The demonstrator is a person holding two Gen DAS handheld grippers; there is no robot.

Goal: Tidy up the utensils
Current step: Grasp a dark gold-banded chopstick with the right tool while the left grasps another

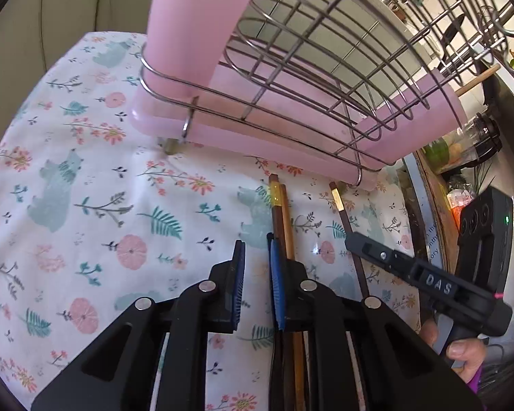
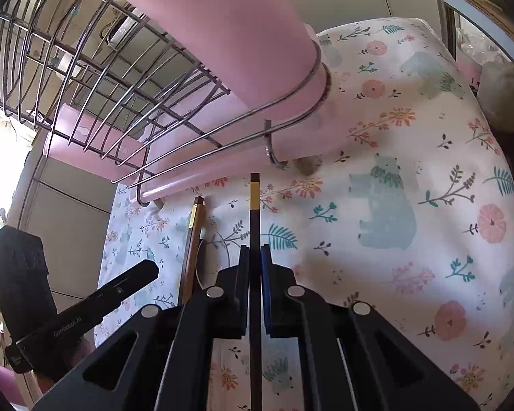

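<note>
My right gripper (image 2: 255, 257) is clamped on 1 dark chopstick (image 2: 254, 212), tip pointing at the pink rack (image 2: 222, 51). Left gripper (image 1: 257, 257) sits part open, nothing gripped; chopstick pair (image 1: 281, 212) lies on the floral cloth (image 1: 85, 205) just below the rack, under its rt finger.

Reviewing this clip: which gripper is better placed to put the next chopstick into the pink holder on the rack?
Right. The right gripper looks closed around a dark chopstick, its tip aimed toward the pink holder. The left gripper is open, with the brown chopsticks beside its finger, not between them.
</note>
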